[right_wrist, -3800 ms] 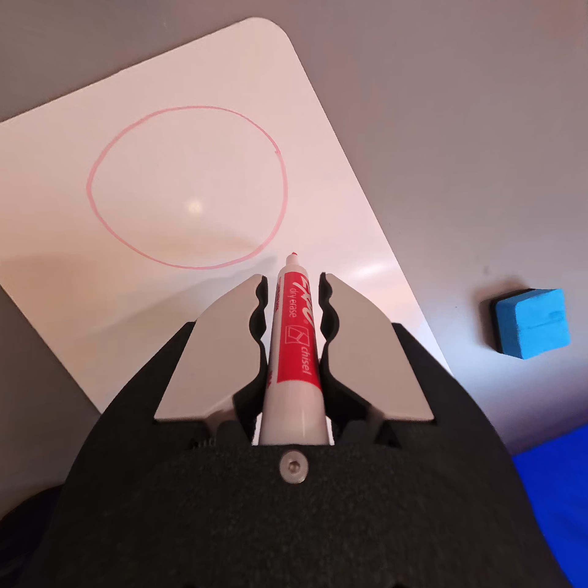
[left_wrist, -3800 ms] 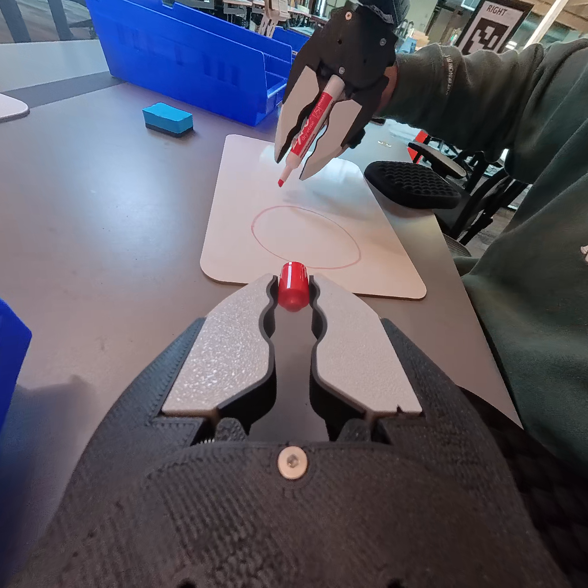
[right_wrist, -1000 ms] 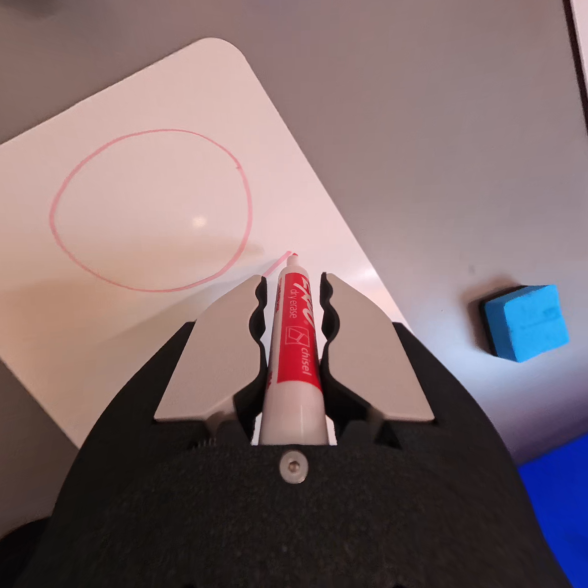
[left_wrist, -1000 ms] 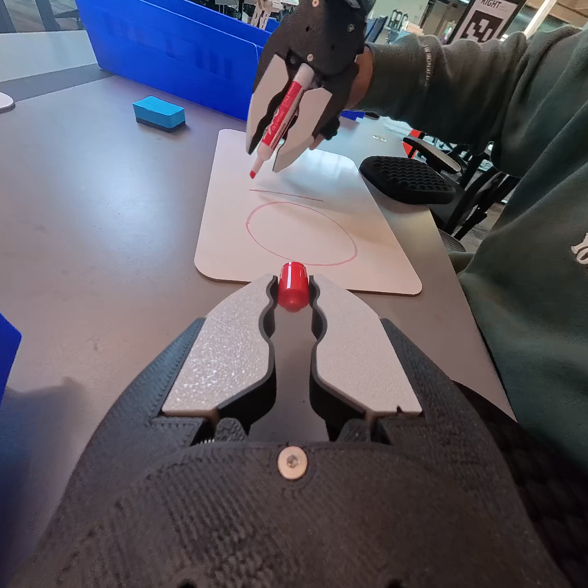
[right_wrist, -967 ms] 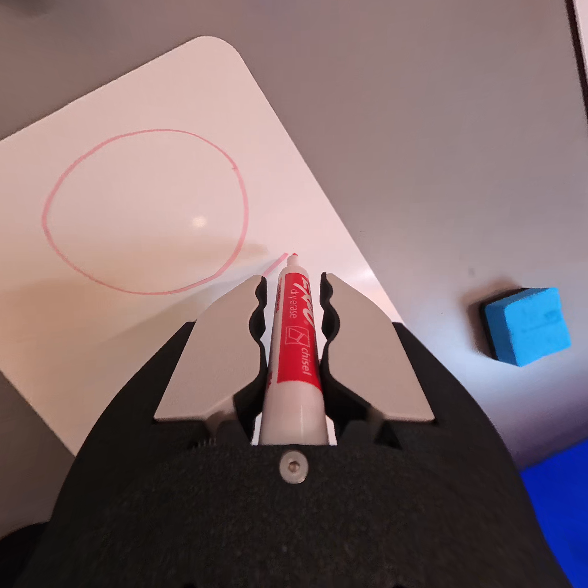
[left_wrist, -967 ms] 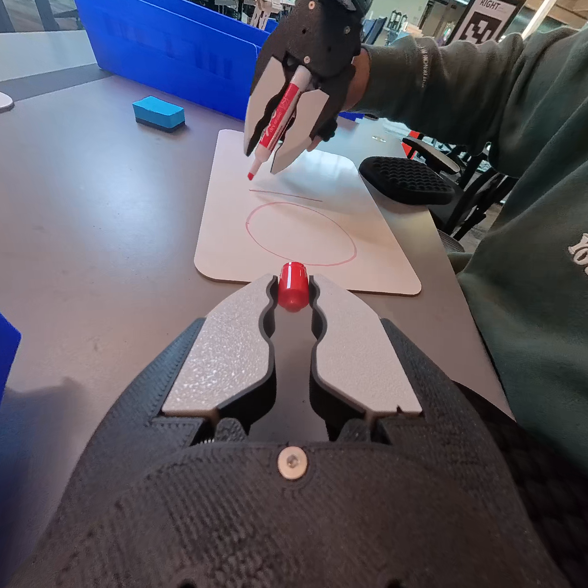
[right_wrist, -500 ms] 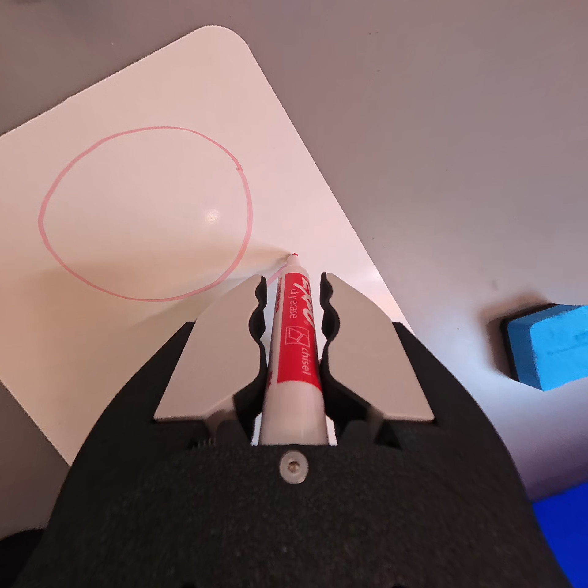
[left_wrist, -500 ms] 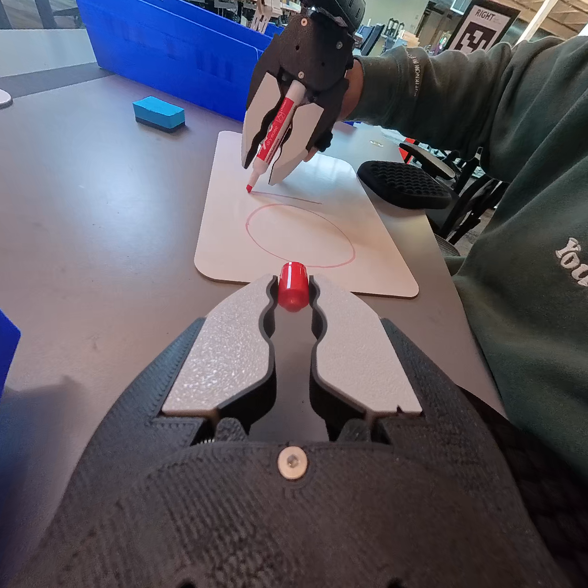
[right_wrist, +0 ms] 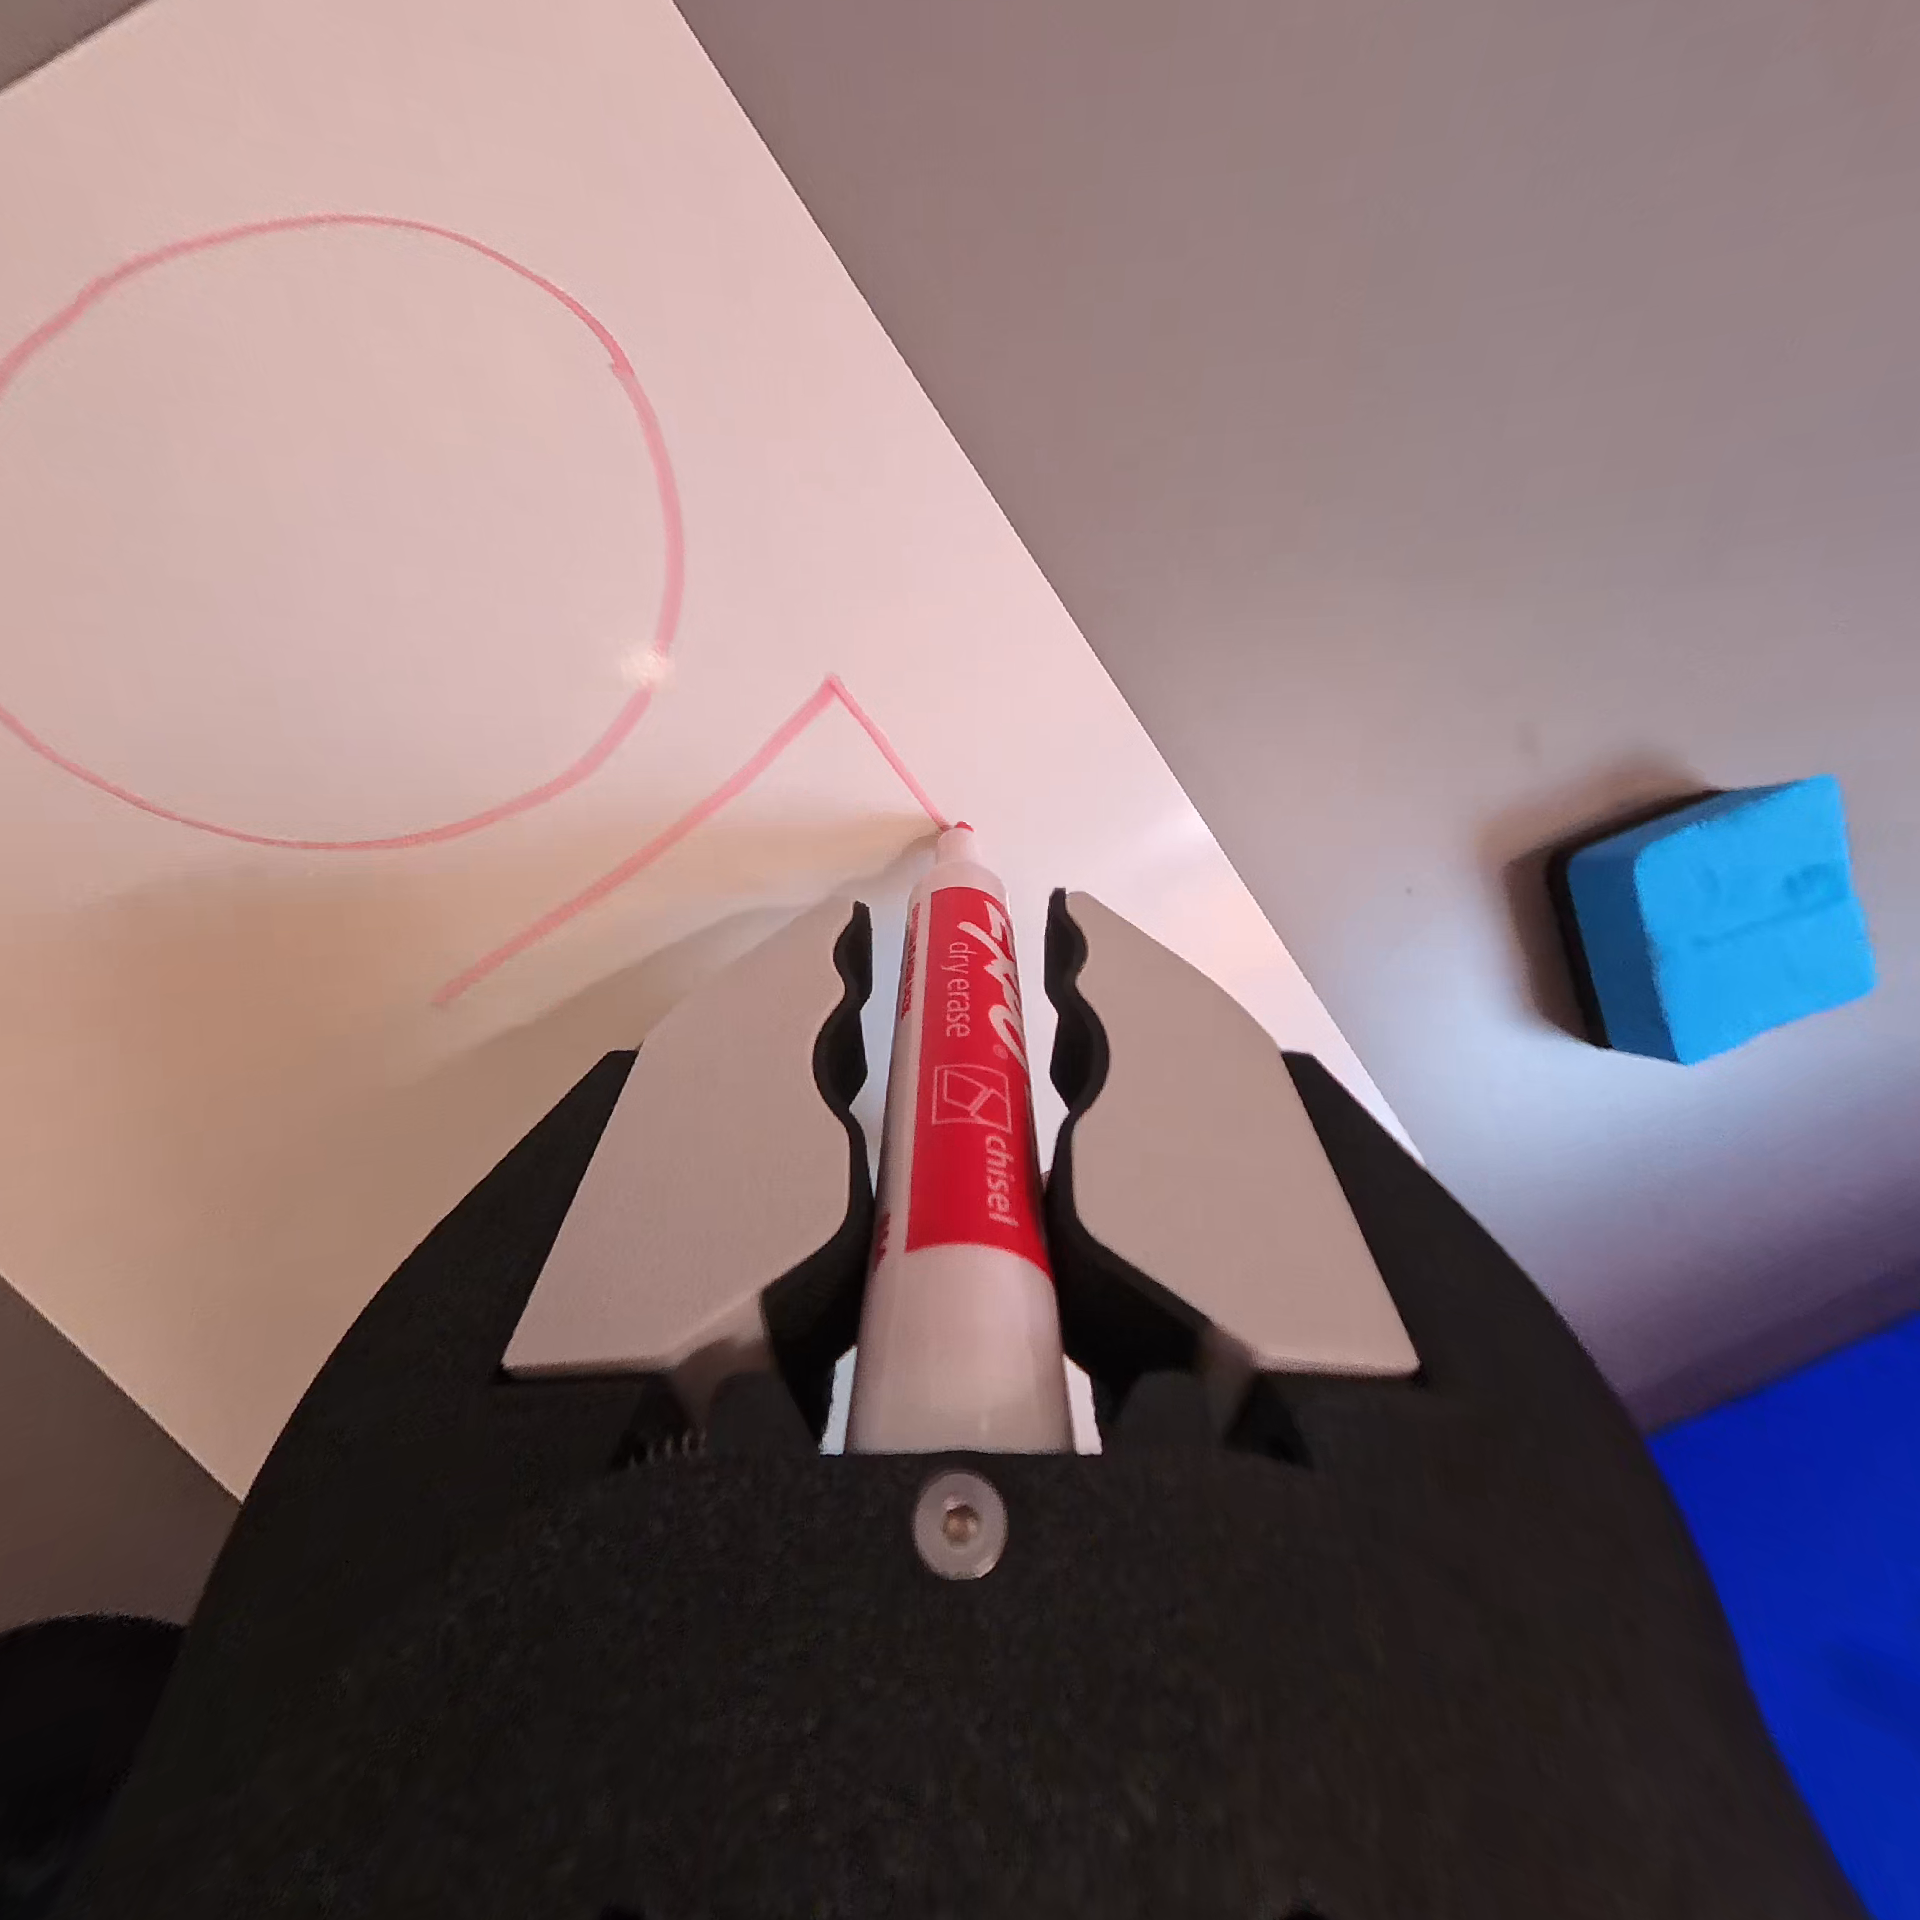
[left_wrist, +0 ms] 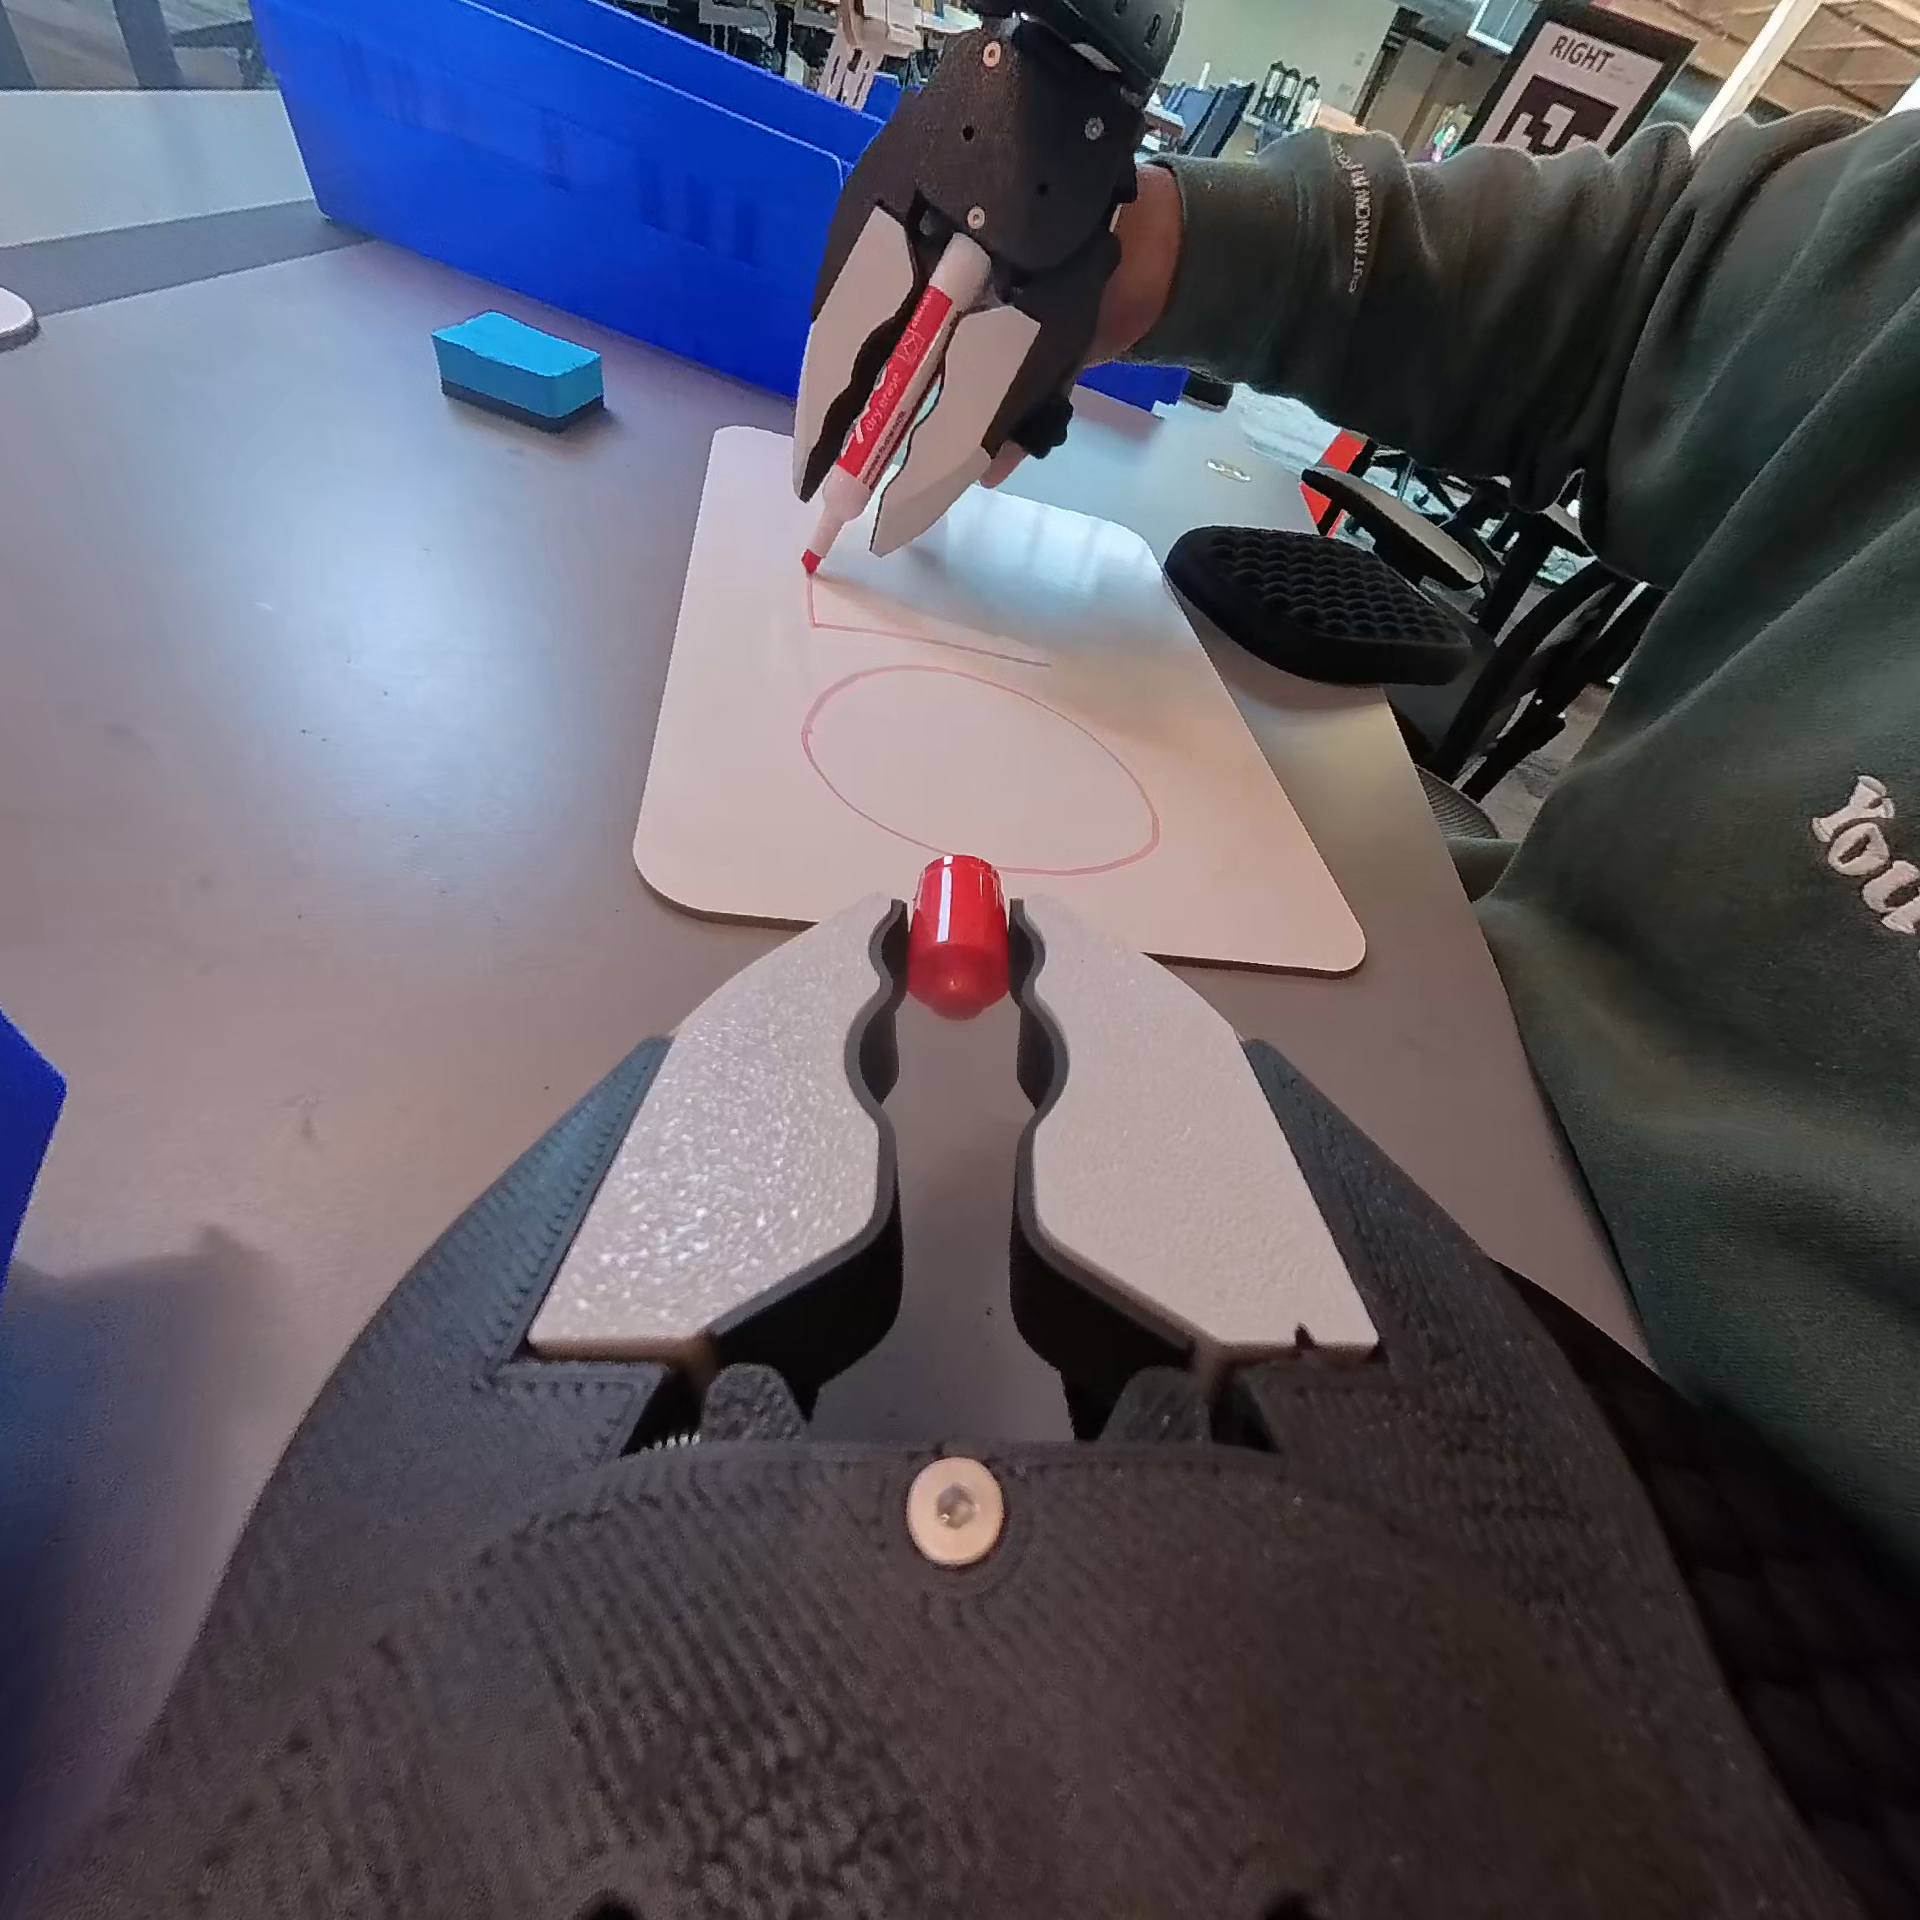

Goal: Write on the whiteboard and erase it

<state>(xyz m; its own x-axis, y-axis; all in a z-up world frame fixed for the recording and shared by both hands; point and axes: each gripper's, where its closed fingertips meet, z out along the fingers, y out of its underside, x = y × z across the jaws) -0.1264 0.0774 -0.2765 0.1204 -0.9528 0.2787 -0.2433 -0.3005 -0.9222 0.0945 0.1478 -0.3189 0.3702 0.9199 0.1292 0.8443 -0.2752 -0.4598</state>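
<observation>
On the grey table [left_wrist: 312,727] stands a long blue bin [left_wrist: 582,177], and one whiteboard [left_wrist: 1226,831] lies flat in front of it. One blue eraser [left_wrist: 517,366] rests beside the board, apart from it. A black pad [left_wrist: 1314,608] lies near the board's other side.

The right gripper [left_wrist: 878,520] tilts down over the board, its jaws closed on one red marker [right_wrist: 961,1091]; the tip touches the board at the end of an angled line. One red circle [right_wrist: 343,530] is drawn nearby.

The left gripper [left_wrist: 956,914] stays low before the board's near edge, its jaws closed on one red cap [left_wrist: 956,935].
</observation>
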